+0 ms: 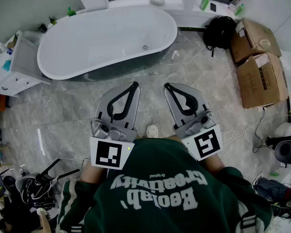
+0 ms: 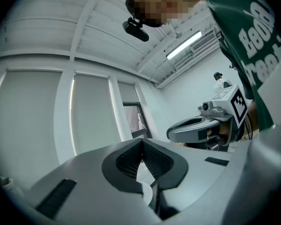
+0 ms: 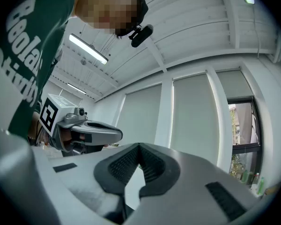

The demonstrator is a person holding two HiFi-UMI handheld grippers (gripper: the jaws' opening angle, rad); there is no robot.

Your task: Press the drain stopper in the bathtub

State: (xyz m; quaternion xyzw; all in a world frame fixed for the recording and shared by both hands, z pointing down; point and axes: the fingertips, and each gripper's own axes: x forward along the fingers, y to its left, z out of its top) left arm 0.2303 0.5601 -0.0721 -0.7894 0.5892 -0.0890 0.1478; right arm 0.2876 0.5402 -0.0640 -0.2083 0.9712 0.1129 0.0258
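Head view: the white bathtub (image 1: pixel 87 47) lies ahead of both claws and well apart from them. Its near wall stands between the claws and its inside. Cardboard boxes (image 1: pixel 259 74) sit off to the right of the right claw. A dark backpack (image 1: pixel 219 30) sits ahead and to the right.

The left claw (image 1: pixel 134 85) and right claw (image 1: pixel 168 86) are held side by side, near each other, tips toward the tub. In the gripper views each claw's tips meet with nothing between them. Both cameras see ceiling and window blinds, so the claws are tipped upward, not down into the tub.

The drain stopper (image 1: pixel 145 47) is a small round disc on the tub bottom. It is ahead, roughly in line with the gap between the two claws, and untouched.

Task not begun, by my reading. Risks from here:
- The reach goes over the rim and down, and a claw could knock the tub wall on the way in.
- The stopper is small and the tub bottom looks glossy, so a closed tip landing off-centre may skid off it.
- A slanted or light press may tilt the stopper without seating it.
- Leaning far forward may cost the person their balance.
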